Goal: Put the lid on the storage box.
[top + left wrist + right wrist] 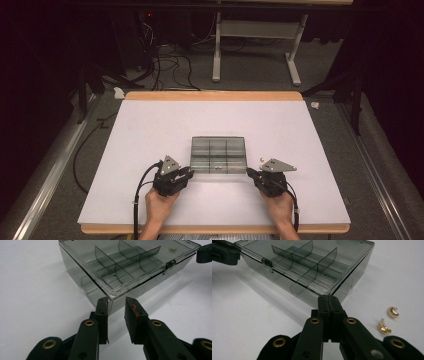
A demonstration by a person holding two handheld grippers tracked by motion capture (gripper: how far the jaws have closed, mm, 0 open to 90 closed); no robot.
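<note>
A clear grey compartment box [218, 155] lies closed on the white table, its metal latch [170, 264] on the front wall. My left gripper [190, 172] is at the box's near-left corner. Its jaws stand a narrow gap apart with that corner [110, 300] between the tips, shut on it. My right gripper [248, 172] is at the near-right corner, jaws pressed together and empty, the tip [328, 297] just short of the box [312, 262]. Two small gold pieces [393, 312] [384, 328] lie on the table right of the right gripper.
The white table top [150, 130] has a wooden rim and open room around the box. Black cables [137, 200] trail from both grippers toward the near edge. Beyond the far edge are floor cables [170, 65] and a white desk frame [255, 45].
</note>
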